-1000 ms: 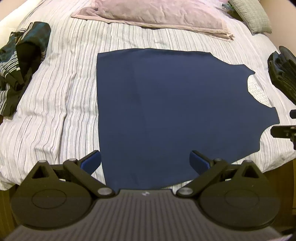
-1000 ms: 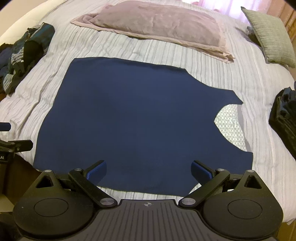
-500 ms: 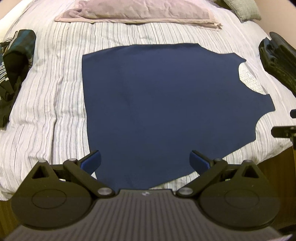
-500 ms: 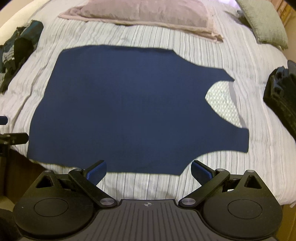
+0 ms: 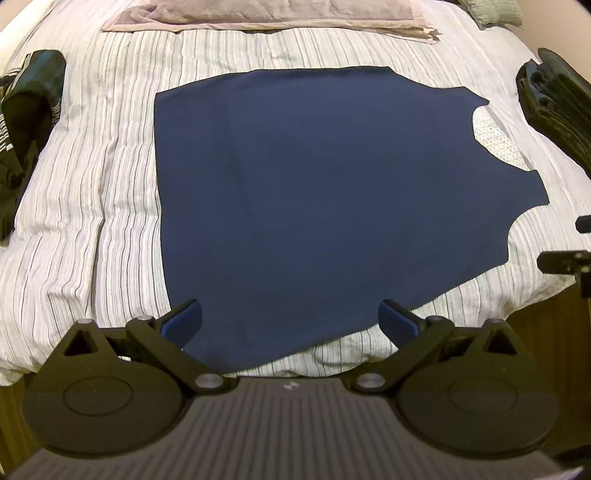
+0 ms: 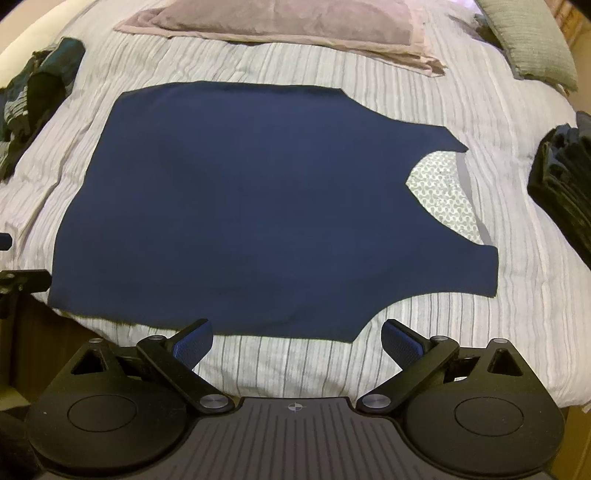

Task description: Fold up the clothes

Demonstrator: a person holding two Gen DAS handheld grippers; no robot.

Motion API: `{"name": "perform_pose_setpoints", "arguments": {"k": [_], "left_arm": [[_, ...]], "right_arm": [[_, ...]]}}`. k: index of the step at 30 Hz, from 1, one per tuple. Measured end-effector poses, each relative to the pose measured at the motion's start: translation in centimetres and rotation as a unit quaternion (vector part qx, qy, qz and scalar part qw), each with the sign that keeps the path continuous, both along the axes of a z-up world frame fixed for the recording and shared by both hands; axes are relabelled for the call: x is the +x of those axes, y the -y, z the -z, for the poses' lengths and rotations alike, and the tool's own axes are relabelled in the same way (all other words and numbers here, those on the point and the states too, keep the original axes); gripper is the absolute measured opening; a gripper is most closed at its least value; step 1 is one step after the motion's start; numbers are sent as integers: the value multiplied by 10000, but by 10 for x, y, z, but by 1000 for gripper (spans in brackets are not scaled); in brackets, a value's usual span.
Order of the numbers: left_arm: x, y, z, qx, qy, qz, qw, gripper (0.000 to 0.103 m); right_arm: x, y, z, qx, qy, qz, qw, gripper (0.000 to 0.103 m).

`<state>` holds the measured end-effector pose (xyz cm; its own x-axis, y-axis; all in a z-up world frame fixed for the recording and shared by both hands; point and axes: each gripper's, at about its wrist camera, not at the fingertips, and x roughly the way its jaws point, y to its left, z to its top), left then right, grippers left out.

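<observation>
A navy blue sleeveless top point(image 5: 332, 199) point(image 6: 258, 206) lies flat on the striped bed, neckline to the right with a pale patterned lining point(image 6: 441, 192) showing. My left gripper point(image 5: 291, 321) hangs open over the garment's near left corner, holding nothing. My right gripper point(image 6: 297, 341) is open above bare bedding just short of the near hem, below the armhole side. Each gripper's edge shows in the other's view: the right gripper's tip point(image 5: 565, 258) at far right, the left gripper's tip point(image 6: 22, 280) at far left.
A pink pillow point(image 6: 288, 18) lies at the head of the bed point(image 5: 92, 206), a grey-green cushion point(image 6: 532, 40) at the far right. Crumpled striped dark clothes point(image 5: 26, 107) sit on the left; a folded dark stack point(image 6: 565, 181) on the right. The bed's near edge drops to the wooden floor.
Both grippers have pulled back toward the near edge of the bed. The top now sits farther ahead, with striped bedding showing between the right gripper's fingers. Both stay open.
</observation>
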<state>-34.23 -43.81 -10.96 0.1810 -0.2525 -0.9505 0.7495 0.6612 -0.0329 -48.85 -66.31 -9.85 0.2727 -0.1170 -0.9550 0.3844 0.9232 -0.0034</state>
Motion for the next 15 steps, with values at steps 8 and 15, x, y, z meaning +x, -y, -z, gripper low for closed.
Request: {"name": "perform_pose_setpoints", "arguments": {"k": [8, 15], "left_arm": [[29, 25, -10, -143, 193, 998, 9947, 99], [49, 99, -18, -380, 696, 3160, 9455, 97]], "right_arm": [[-16, 12, -22, -305, 308, 1202, 9918, 100], [-49, 32, -32, -521, 397, 1954, 9785, 100]]}}
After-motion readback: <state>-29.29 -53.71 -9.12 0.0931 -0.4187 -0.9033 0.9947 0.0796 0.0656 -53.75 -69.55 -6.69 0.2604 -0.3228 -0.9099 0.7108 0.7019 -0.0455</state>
